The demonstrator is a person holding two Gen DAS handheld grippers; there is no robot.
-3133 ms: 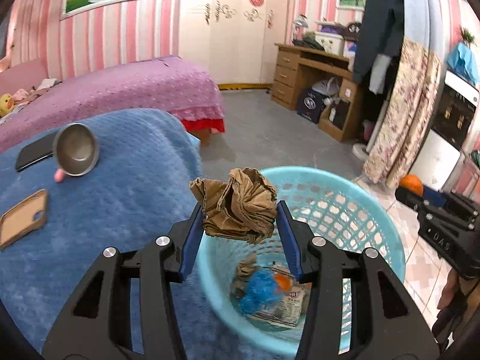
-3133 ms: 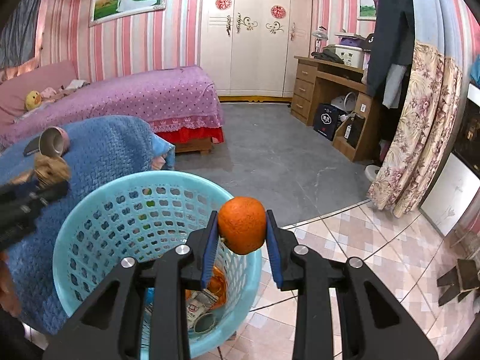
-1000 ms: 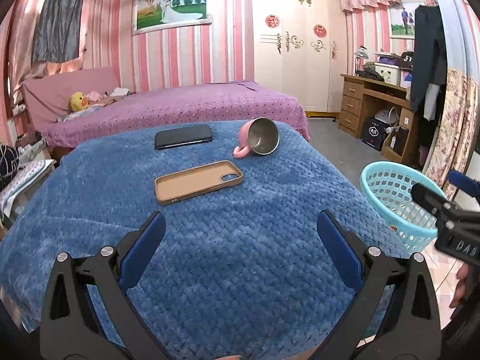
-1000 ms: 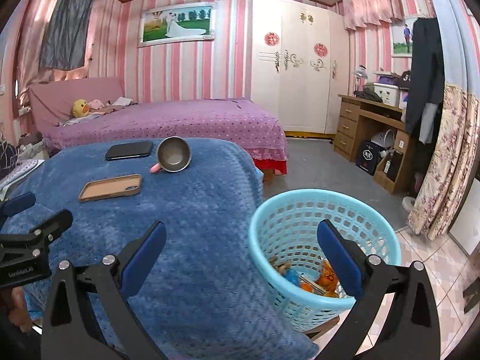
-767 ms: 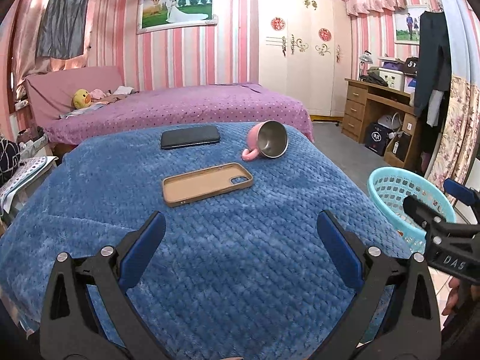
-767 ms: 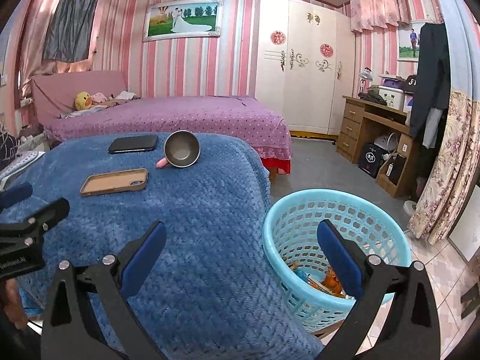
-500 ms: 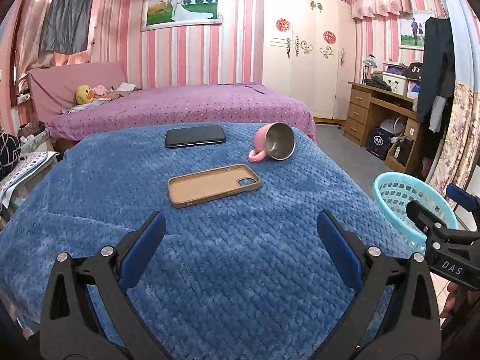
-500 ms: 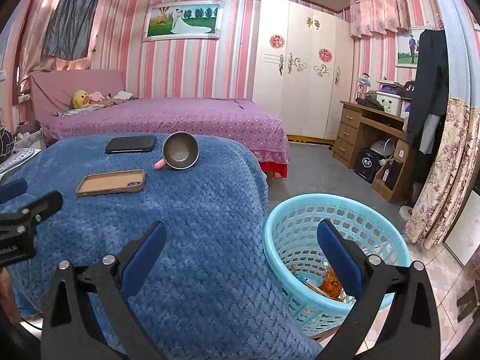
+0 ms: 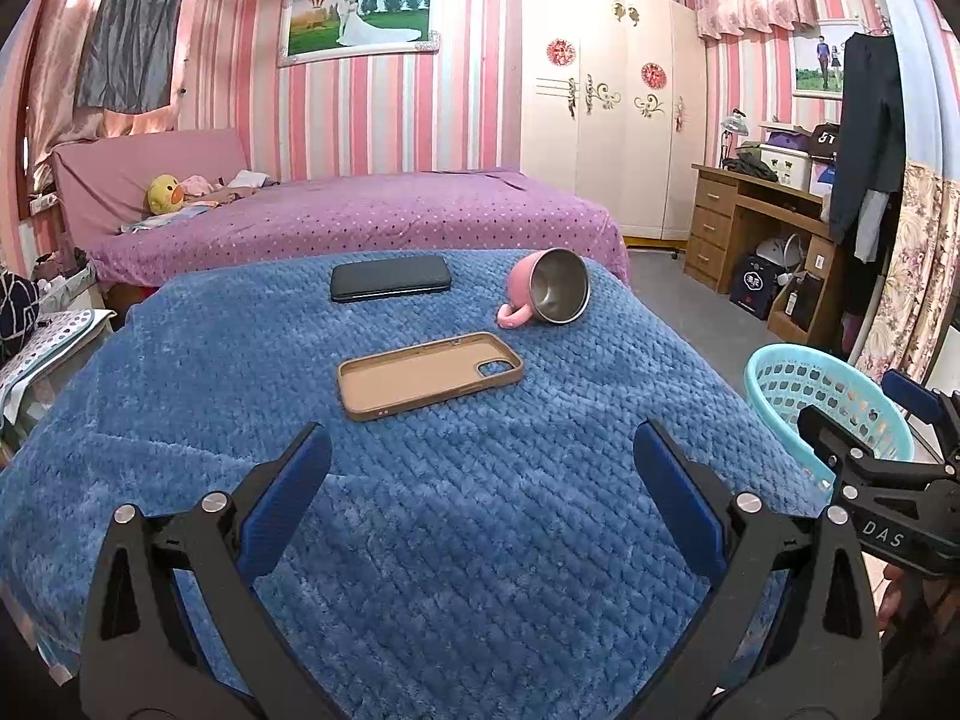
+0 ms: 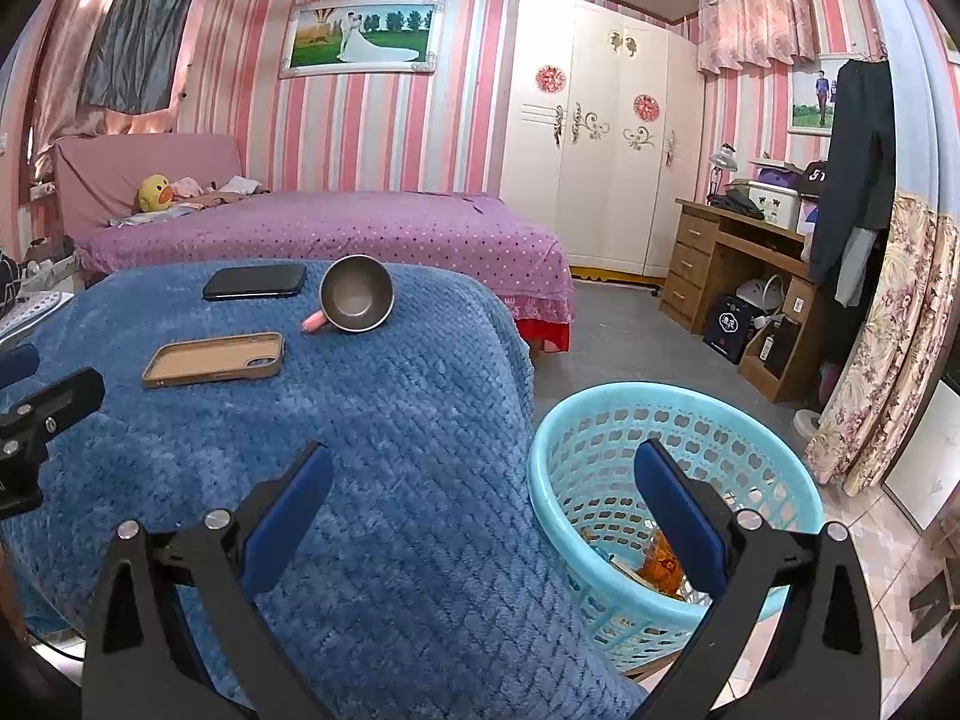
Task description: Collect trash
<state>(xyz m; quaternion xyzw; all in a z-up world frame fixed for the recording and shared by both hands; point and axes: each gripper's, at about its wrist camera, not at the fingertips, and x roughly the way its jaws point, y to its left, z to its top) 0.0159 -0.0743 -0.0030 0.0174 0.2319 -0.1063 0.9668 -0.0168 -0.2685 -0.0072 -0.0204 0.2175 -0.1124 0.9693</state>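
Left tool: your left tool [image 9: 480, 480] is spread wide and holds nothing; it hangs over the near part of the blue blanket [image 9: 480, 540] that covers the table.
Right tool: your right tool [image 10: 483, 489] is equally wide apart and empty, one finger over the blanket edge, the other over the basket mouth.
Basket: the light blue basket [image 10: 558, 420] stands on the floor just beside the table's right edge, at 4 o'clock from the right tool; scraps of trash [image 10: 657, 558] lie in its bottom, partly hidden by the tool.
On the blanket: a tan phone case [image 9: 429, 375] at 12 o'clock from the left tool, a dark phone [image 9: 390, 279] beyond it at 11, and a pink cup [image 9: 549, 294] tipped on its side at 1.
Trash left: none of these three reads as rubbish, and you can see no loose scrap on the blanket, so the collecting looks about done.
Step in hand: judge it as a final check. Sweep both cameras along the blanket edges and the floor by the basket before you stop.
Doing it well: keep both tools apart and raised off the pile so the fingers do not snag it or nudge the cup, which could roll.
Caution: the floor behind the table is hidden from here.
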